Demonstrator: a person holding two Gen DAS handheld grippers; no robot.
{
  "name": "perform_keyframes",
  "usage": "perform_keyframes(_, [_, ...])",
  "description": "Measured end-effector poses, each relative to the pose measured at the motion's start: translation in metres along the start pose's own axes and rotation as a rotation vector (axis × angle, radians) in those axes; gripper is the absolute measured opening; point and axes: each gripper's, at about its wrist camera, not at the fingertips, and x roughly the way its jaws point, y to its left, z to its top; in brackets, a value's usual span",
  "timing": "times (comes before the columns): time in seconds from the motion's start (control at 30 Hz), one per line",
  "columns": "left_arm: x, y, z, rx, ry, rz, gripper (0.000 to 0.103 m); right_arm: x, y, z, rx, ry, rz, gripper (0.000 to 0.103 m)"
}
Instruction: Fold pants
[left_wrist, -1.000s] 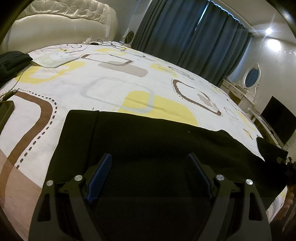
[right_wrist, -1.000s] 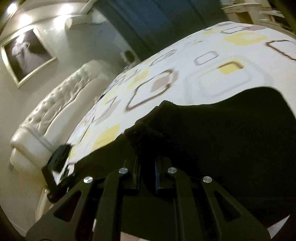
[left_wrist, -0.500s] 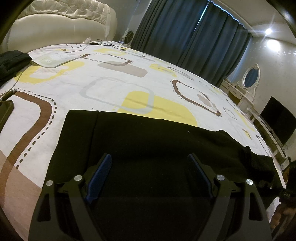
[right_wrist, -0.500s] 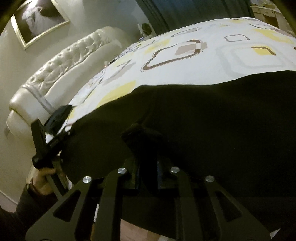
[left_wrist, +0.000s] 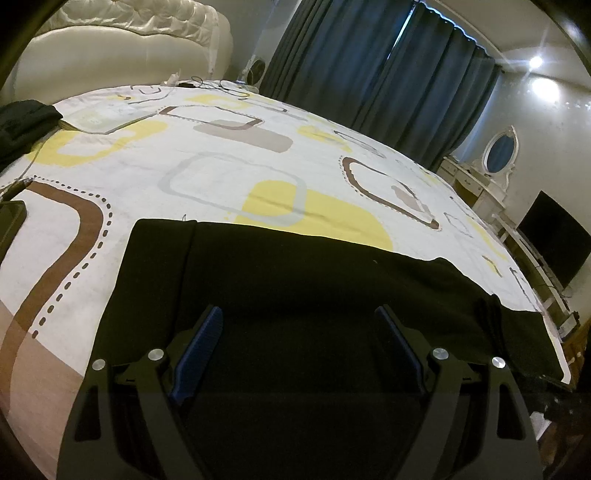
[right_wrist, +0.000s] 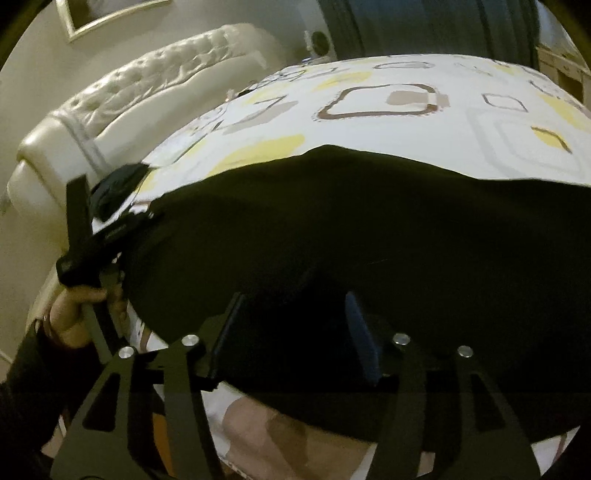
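Note:
The black pants (left_wrist: 295, 288) lie spread flat across the near part of the bed, folded lengthwise, with a seam line on the left. My left gripper (left_wrist: 297, 317) is open and hovers low over the pants' near edge, holding nothing. In the right wrist view the pants (right_wrist: 369, 229) fill the middle. My right gripper (right_wrist: 295, 306) is open just above the cloth, its jaws apart with no fabric between them. The left gripper also shows in the right wrist view (right_wrist: 92, 251), held in a hand at the pants' far left end.
The bed sheet (left_wrist: 221, 166) is white with yellow, brown and grey shapes. A dark garment (left_wrist: 22, 122) lies at the far left by the white tufted headboard (left_wrist: 129, 29). Cables (left_wrist: 207, 85) lie at the head end. A dresser and TV (left_wrist: 554, 247) stand at the right.
My right gripper, shut on a bunch of the pants fabric a second ago, carried it down, laid it flat and opened. The pants' right end settled. The left gripper stayed still and open.

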Motion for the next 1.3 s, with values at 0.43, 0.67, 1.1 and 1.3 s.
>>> perform_keyframes(0.43, [-0.026,0.026,0.015,-0.048,0.036,-0.017,0.083,0.010,-0.040,0.120,-0.016,0.169,0.197,0.049])
perform_keyframes(0.67, [-0.026,0.044,0.008,0.002,0.115,0.063,0.083,0.102,-0.070,0.189,-0.044,0.358,0.148,0.038])
perform_keyframes(1.1, [-0.027,0.054,0.001,0.021,0.142,0.064,0.083,0.167,-0.072,0.207,-0.105,0.537,0.198,0.009])
perform_keyframes(1.3, [-0.023,0.054,-0.002,0.054,0.145,0.080,0.083,0.155,-0.068,0.212,-0.144,0.463,0.147,0.003])
